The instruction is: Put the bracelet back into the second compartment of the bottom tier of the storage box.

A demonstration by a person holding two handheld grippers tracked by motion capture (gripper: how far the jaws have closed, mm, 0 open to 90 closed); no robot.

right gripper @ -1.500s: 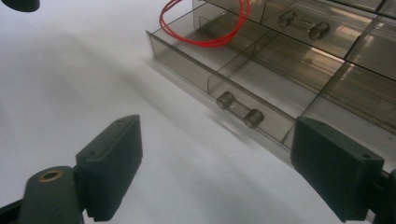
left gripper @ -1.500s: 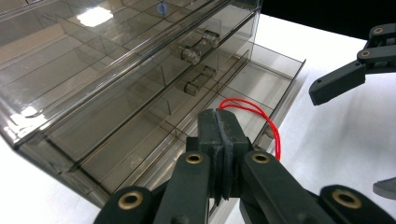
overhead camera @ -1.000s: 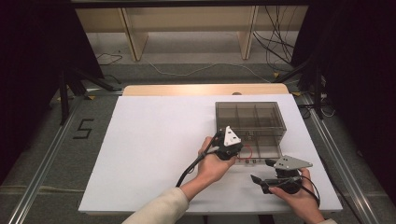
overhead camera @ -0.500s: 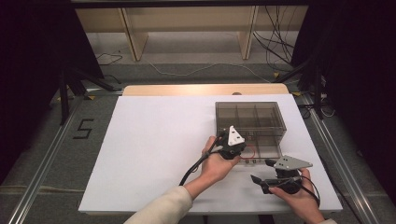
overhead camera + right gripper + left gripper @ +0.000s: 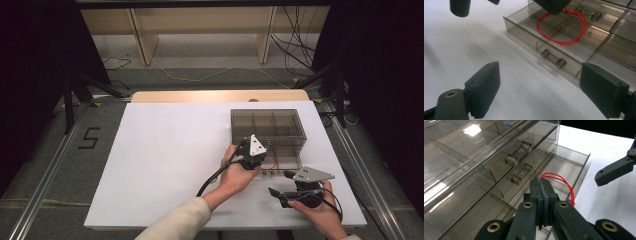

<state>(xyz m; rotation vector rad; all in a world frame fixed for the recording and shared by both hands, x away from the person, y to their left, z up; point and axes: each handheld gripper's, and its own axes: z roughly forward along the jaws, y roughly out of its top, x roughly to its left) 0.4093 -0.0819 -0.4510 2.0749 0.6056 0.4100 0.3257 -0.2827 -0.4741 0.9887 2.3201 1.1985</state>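
Between shut left gripper (image 5: 543, 192) jaws | red cord (image 5: 564, 182) | over open drawer (image 5: 571, 167)

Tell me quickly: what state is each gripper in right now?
Left gripper: shut on the red loop, over the open drawer.
Right gripper: open, holding nothing.

Red loop, smoky box, white worktop

The cord (image 5: 564, 30) is bright red, a thin loop glowing against the smoke-tinted, see-through drawer (image 5: 529, 32) of the grey-brown clear box (image 5: 268, 131). The worktop (image 5: 165, 160) is plain white, edged at the far side by a pale wood strip (image 5: 220, 96). The left claw (image 5: 543, 195) is matt black with brass-coloured rivets, and so is the right claw (image 5: 541, 92); each carries a light grey plate in the high view. The sleeve (image 5: 180, 222) is cream. A black "5" (image 5: 89, 138) marks the grey floor.
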